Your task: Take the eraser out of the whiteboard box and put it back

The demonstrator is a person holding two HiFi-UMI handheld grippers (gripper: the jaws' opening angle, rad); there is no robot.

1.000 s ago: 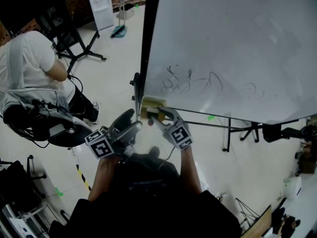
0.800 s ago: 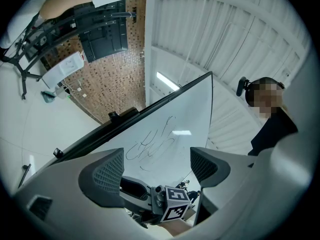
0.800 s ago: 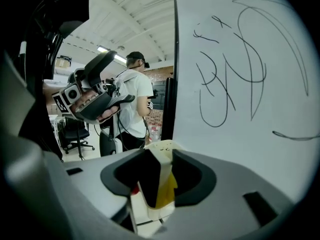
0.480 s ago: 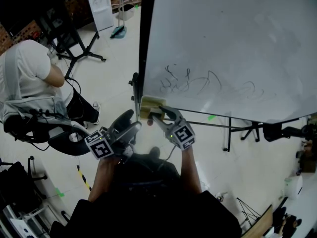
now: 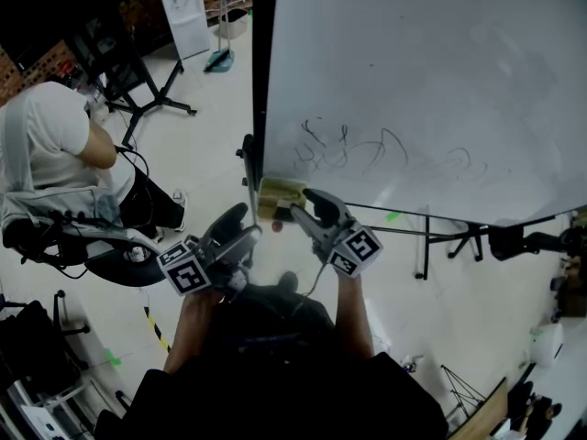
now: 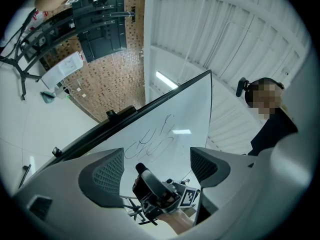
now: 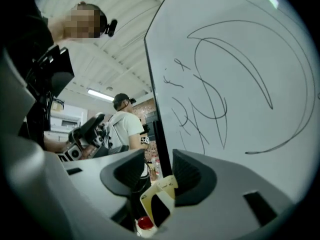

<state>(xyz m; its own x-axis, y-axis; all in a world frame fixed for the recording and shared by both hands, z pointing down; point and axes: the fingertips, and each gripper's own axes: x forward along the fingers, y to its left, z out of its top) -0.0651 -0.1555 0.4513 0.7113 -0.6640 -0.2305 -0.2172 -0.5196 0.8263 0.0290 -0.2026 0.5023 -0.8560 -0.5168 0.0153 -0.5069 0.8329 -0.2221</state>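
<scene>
A small cream box hangs at the lower left corner of the whiteboard. In the right gripper view the box shows a dark opening, and I cannot tell whether the eraser is inside. A small red object sits just below it. My right gripper stands right beside the box, jaws open. The box shows low between them, apart from the pads. My left gripper hangs open and empty further left; between its own jaws it sees the right gripper.
Black scribbles cover the whiteboard's lower part. Its stand legs spread over the floor below. A person in a white shirt sits at the left among chairs and cables. A black tripod and white sign stand behind.
My right gripper has risen beside the box and rolled, so its marker cube now sits further right. The left gripper has stayed put. The seated person shifted slightly.
</scene>
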